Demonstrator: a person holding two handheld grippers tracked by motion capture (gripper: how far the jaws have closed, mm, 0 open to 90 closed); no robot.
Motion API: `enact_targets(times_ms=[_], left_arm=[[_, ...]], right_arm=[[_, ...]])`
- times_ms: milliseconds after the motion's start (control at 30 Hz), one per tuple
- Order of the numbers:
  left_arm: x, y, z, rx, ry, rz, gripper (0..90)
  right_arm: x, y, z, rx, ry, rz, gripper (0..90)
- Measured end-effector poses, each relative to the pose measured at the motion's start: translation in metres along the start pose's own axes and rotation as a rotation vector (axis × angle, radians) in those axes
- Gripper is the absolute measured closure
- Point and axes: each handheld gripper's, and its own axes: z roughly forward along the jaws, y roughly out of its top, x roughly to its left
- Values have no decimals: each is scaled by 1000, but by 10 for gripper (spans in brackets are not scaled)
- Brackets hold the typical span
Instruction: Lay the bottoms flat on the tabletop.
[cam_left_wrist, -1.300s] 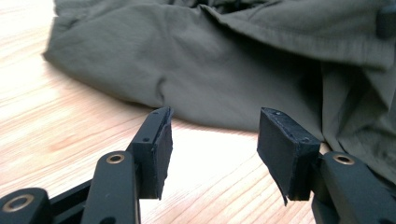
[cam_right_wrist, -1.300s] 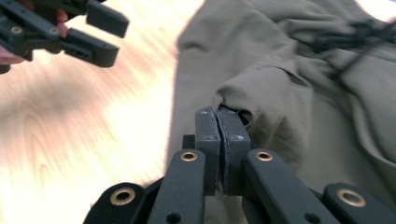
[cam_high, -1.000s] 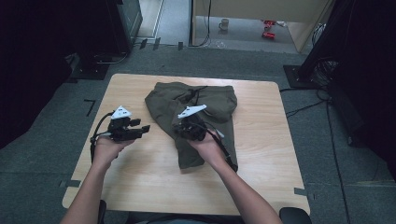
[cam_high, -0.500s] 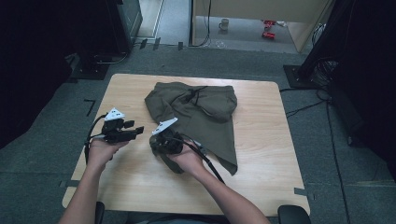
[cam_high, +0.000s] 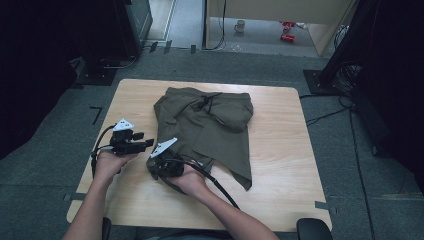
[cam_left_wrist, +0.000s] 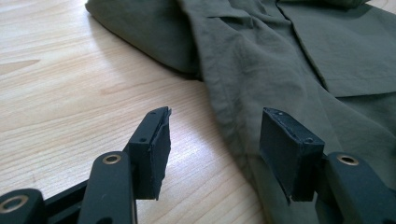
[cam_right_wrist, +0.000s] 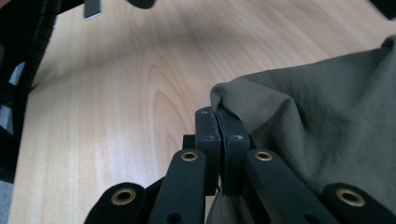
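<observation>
Olive-green trousers (cam_high: 210, 122) lie crumpled across the middle of the wooden table (cam_high: 280, 165). My right gripper (cam_high: 156, 165) sits at the near-left end of a trouser leg, shut on its fabric; in the right gripper view the jaws press together with the olive cloth (cam_right_wrist: 299, 121) bunched over them at the gripper (cam_right_wrist: 218, 116). My left gripper (cam_high: 146, 144) hovers just left of the garment, open. Its fingers (cam_left_wrist: 154, 140) stand apart over bare wood, the trouser edge (cam_left_wrist: 243, 79) reaching in front of the right finger.
Grey carpet surrounds the table. A black stand (cam_high: 345, 55) with cables is at the far right, dark equipment (cam_high: 115, 35) at the far left. A mug (cam_high: 241, 25) and red objects (cam_high: 287, 31) lie on the floor beyond.
My right gripper has dragged the trouser leg leftward and toward the near edge, folding it over. The left gripper drifted slightly left and nearer, staying open.
</observation>
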Motion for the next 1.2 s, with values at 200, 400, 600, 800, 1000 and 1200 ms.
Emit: enact_targets(times_ms=[200,400,600,800,1000,1200], left_arm=[[-1,0,3,6,-6,-2,428],[0,-1,14,58,7,0,465],[5,0,13,68,13,-33,504],[5,1,5,37,27,-24,473],[-10,14,-6,-17,9,7,487],[-27,17,-4,-26,-30,44,539]], right_arm=[[9,2,6,7,12,-28,882],[11,4,3,13,-2,-44,769],[4,8,-18,-36,-16,-21,633],[-8,8,-45,-78,-68,-18,622],[-33,2,-77,-113,-152,5,625],[-53,-6,-95,-132,-221,28,636]])
